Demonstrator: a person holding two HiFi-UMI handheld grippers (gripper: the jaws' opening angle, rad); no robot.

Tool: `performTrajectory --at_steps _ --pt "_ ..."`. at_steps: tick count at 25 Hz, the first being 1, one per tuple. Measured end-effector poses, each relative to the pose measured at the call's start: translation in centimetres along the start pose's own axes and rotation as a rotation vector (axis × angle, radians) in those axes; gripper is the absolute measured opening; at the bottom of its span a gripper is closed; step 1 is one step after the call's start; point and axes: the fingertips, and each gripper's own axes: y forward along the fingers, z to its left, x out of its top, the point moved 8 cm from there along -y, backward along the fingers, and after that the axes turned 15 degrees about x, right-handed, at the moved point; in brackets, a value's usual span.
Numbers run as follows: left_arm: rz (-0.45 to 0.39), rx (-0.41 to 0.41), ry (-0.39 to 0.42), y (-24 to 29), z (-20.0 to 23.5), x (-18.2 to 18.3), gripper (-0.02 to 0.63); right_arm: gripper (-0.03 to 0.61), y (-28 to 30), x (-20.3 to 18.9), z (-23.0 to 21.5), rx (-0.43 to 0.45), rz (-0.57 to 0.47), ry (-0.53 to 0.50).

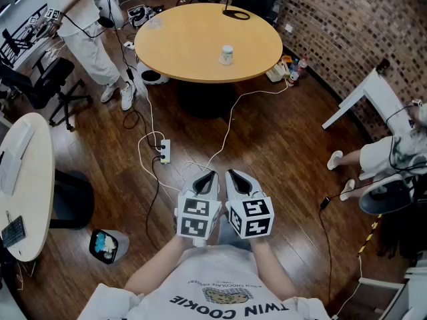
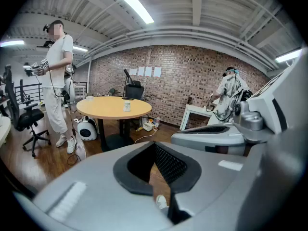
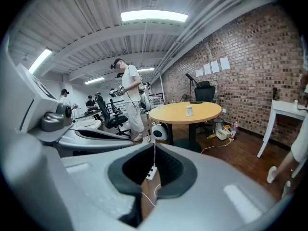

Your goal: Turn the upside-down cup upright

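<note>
A small white cup (image 1: 227, 55) stands mouth-down on the round wooden table (image 1: 193, 39), far ahead of me across the floor. It also shows small in the left gripper view as the cup (image 2: 126, 106) and in the right gripper view as the cup (image 3: 189, 110). My left gripper (image 1: 210, 174) and right gripper (image 1: 231, 173) are held side by side close to my body, well short of the table. Both point forward and a little down. The left gripper (image 2: 155, 143) and the right gripper (image 3: 154, 144) have their jaws together with nothing between them.
A power strip (image 1: 165, 151) and white cables lie on the wooden floor between me and the table. A person (image 1: 87, 25) and an office chair (image 1: 40, 85) are at the far left. A white table (image 1: 27, 179) is left, a bin (image 1: 107, 245) beside it, and a seated person (image 1: 393, 155) right.
</note>
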Motion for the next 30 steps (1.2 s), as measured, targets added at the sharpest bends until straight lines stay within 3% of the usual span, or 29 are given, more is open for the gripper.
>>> performTrajectory --at_steps 5,15,19,30 --pt "0.021 0.015 0.016 5.5 -0.6 2.0 0.006 0.005 2.5 1.5 -5.6 0.01 0.004 0.012" --pt "0.029 0.081 0.005 18.1 -4.9 9.9 0.005 0.005 6.2 8.1 -19.6 0.092 0.017 -0.007" --pt "0.027 0.102 0.035 22.1 -7.1 13.3 0.005 0.005 6.6 10.7 -24.4 0.121 0.004 -0.017" --pt "-0.002 0.176 0.032 27.8 -7.2 17.6 0.006 0.008 10.4 14.1 -30.1 0.199 0.006 -0.041"
